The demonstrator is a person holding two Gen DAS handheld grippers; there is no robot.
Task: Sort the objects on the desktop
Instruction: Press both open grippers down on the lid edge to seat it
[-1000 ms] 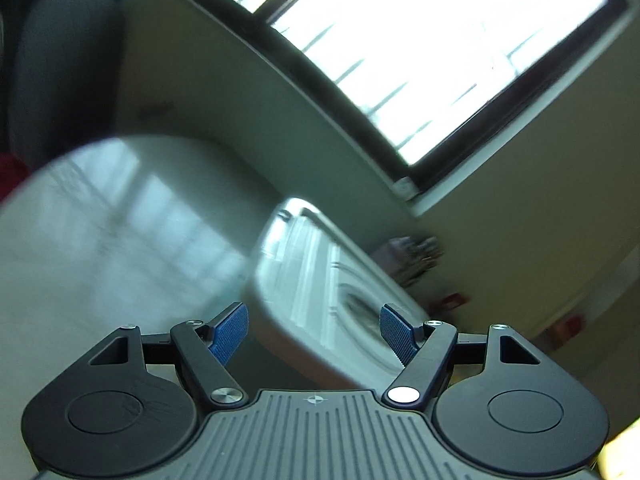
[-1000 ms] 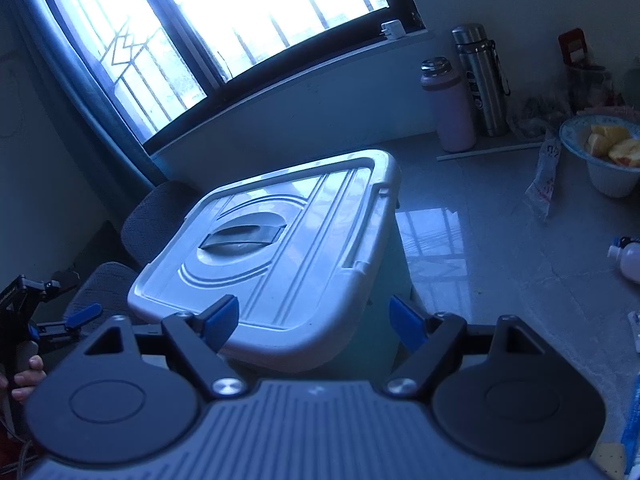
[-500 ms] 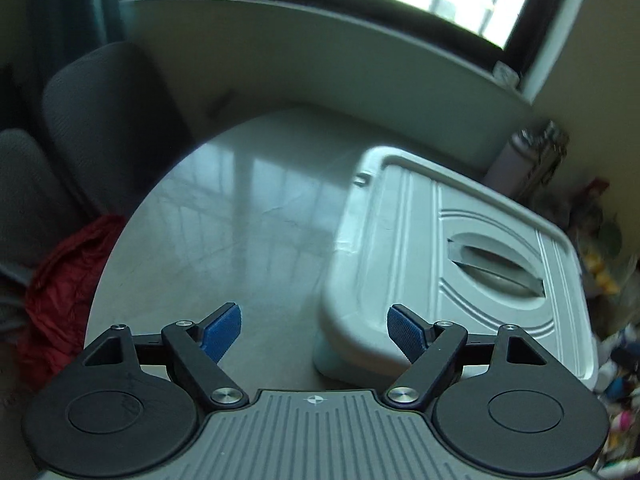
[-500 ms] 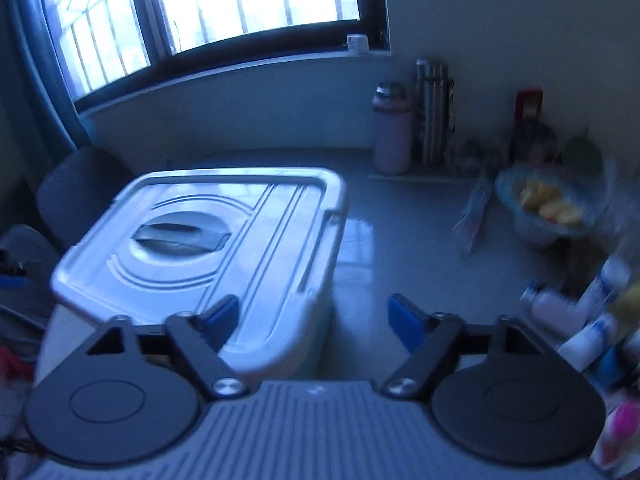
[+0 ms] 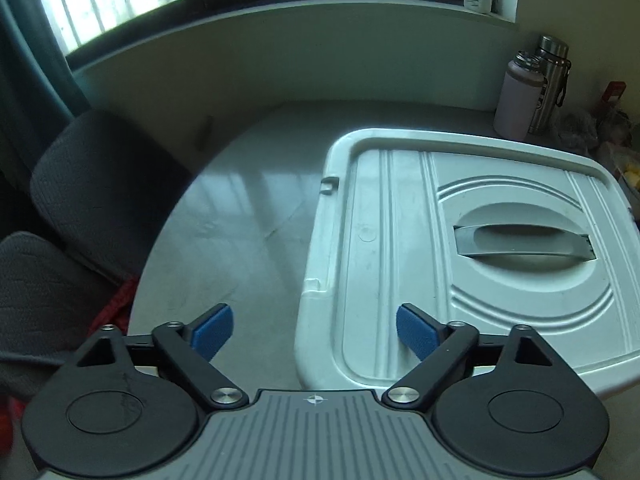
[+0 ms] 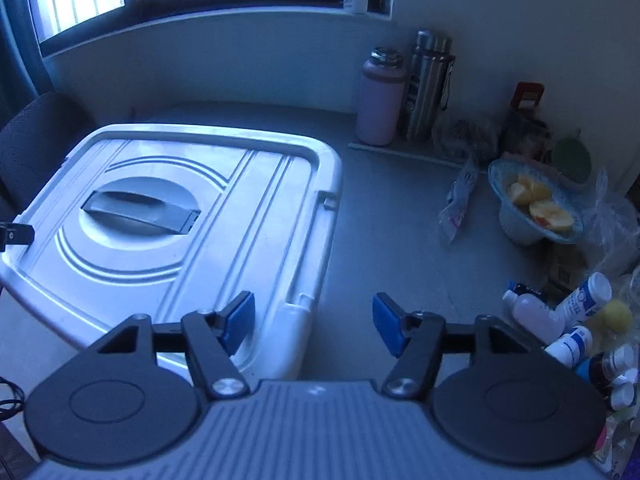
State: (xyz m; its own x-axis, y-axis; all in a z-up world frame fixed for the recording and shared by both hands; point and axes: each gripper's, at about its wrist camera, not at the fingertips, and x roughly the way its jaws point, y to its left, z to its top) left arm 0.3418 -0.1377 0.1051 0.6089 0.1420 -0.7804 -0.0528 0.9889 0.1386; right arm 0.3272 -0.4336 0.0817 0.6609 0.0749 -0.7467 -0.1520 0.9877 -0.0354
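A white lidded storage box (image 5: 460, 248) with a grey handle (image 5: 520, 242) stands on the round table (image 5: 240, 232); it also shows in the right wrist view (image 6: 168, 216). My left gripper (image 5: 314, 332) is open and empty, above the box's near left corner. My right gripper (image 6: 314, 326) is open and empty, above the box's near right corner. Several small bottles (image 6: 560, 320) and a yellow ball (image 6: 616, 316) lie at the right of the table.
A pink flask (image 6: 380, 100) and a steel flask (image 6: 428, 88) stand by the back wall. A bowl of cut fruit (image 6: 536, 208), a wrapper (image 6: 460, 204) and plastic bags crowd the right side. Dark chairs (image 5: 100, 192) stand left of the table.
Both cameras have tilted down from the window toward the table. The box lid now fills more of both views, and the bottles have come into view on the right.
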